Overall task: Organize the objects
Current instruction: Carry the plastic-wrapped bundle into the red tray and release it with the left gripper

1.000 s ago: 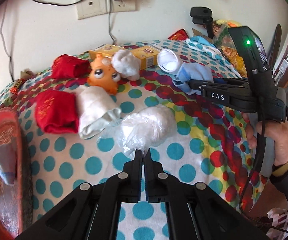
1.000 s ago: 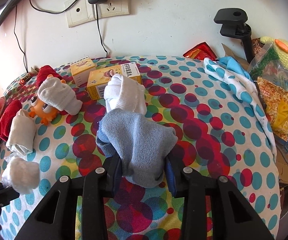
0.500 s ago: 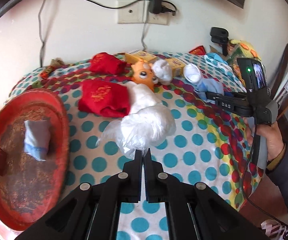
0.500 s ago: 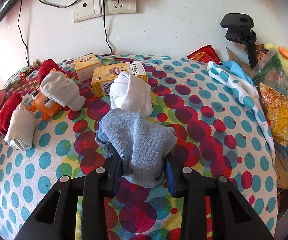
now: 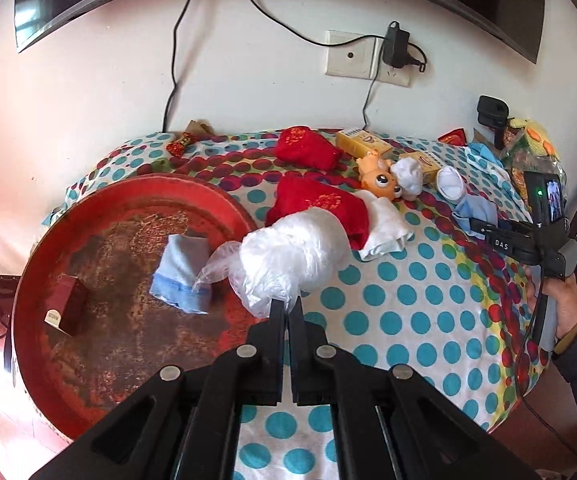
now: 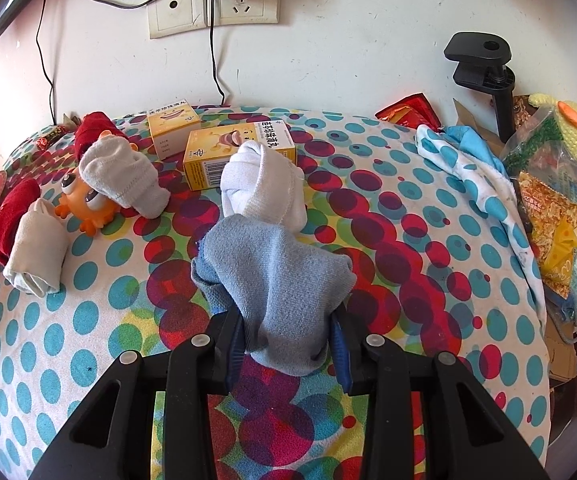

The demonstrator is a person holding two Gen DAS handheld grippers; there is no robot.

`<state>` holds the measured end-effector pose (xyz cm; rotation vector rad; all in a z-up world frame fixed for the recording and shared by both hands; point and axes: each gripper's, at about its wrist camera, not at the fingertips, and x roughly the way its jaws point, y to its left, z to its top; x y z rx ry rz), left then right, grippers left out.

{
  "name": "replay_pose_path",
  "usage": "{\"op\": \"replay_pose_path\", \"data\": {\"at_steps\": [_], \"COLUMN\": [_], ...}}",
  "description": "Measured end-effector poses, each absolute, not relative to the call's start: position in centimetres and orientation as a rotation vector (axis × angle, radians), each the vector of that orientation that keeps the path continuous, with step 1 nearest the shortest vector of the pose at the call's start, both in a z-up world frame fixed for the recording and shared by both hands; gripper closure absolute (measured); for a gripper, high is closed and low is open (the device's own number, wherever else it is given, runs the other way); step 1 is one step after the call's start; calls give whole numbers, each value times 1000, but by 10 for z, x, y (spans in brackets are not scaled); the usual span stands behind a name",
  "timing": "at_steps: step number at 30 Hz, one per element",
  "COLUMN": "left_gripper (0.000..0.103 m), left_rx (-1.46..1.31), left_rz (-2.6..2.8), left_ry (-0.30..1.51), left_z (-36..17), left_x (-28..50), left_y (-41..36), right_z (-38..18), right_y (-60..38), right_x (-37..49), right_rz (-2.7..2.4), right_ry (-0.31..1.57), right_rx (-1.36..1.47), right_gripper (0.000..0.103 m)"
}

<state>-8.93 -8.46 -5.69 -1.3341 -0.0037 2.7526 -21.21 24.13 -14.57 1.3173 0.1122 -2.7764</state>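
My left gripper (image 5: 287, 307) is shut on a crumpled clear plastic bag (image 5: 292, 254), which hangs above the right rim of the round red tray (image 5: 136, 200). In the tray lie a folded light-blue cloth (image 5: 182, 276) and a small dark-red box (image 5: 68, 306). My right gripper (image 6: 286, 322) is shut on a grey-blue sock (image 6: 276, 276) that rests on the dotted tablecloth (image 6: 388, 240), just in front of a rolled white sock (image 6: 262, 188). In the left wrist view the right gripper (image 5: 484, 232), held by a hand, is at the far right with the same sock (image 5: 474, 210).
Red cloth bundles (image 5: 320, 204), a cream sock roll (image 6: 38, 248), an orange toy (image 6: 84, 208) capped by a grey sock (image 6: 122, 184) and two yellow boxes (image 6: 224, 150) lie towards the wall. Snack bags (image 6: 560, 216), a dotted cloth (image 6: 472, 168) and a black clamp (image 6: 484, 68) crowd the right edge.
My left gripper has carried the plastic bag up and leftward from mid-table to the red tray's rim, and the tray has come fully into view. The right gripper and its sock have stayed put.
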Motion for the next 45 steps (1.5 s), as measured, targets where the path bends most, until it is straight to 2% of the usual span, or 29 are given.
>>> {"op": "replay_pose_path", "data": {"at_steps": [10,19,45], "left_gripper": [102,102,101], "left_rx": [-1378,-1487,-1632], "left_rz": [2845,2872,2876], "left_ry": [-51,-79,-159], "left_z": [-54,-75,-122], "left_x": [-89,-92,-74], "left_y": [-142,-183,-247], "right_z": [-146,-146,-141], "right_y": [241,237,226], "right_x": [-213,-212,-213], "right_rz": [-2781,-2792,-2822], "right_ry": [125,162,267], "right_rx": [1319,1320,1324], "right_gripper": [69,69,68]}}
